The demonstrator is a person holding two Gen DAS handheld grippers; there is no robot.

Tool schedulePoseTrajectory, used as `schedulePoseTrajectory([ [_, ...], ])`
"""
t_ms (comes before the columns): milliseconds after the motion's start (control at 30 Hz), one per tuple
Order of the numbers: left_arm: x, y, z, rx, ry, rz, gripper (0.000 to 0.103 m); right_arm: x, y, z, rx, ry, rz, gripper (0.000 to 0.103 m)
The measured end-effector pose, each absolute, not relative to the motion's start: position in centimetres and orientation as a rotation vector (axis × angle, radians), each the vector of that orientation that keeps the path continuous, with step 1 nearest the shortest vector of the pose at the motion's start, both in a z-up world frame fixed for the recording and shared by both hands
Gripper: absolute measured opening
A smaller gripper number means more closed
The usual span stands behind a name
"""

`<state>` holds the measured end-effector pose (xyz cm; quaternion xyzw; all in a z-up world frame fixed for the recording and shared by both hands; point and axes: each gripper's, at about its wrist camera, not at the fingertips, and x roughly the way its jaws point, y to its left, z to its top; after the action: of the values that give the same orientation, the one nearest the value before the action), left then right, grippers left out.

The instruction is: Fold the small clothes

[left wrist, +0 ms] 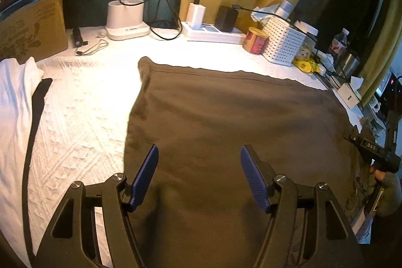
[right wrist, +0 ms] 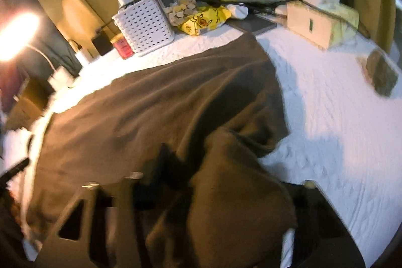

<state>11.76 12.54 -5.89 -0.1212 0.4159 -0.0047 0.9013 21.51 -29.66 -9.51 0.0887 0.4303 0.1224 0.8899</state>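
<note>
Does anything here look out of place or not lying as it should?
Yes. The brown cloth lies flat under the open left gripper, but its right side is bunched and lifted in folds over the right gripper. That view is blurred, so its grip cannot be judged.

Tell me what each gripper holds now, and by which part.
The left gripper is open above the brown garment and holds nothing. The right gripper appears to hold the garment's bunched right edge, but blur hides its fingers.

White basket (left wrist: pixel 284 42), red tin (left wrist: pixel 255 40), lamp base (left wrist: pixel 125 19)
</note>
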Motion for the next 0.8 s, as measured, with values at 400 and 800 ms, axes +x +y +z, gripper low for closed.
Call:
schedulePoseTrajectory([
  [400, 11.6, 14.7, -5.8, -0.269, 0.825, -0.022, 0.068, 21.5, -26.3, -6.9, 0.092, 0.828, 0.309, 0.021],
  [800, 10.1, 16.3, -5.8, -0.308, 0.786, -0.059, 0.068, 20.7, -19.6, -3.7, -0.015, 0.770, 0.403, 0.020],
])
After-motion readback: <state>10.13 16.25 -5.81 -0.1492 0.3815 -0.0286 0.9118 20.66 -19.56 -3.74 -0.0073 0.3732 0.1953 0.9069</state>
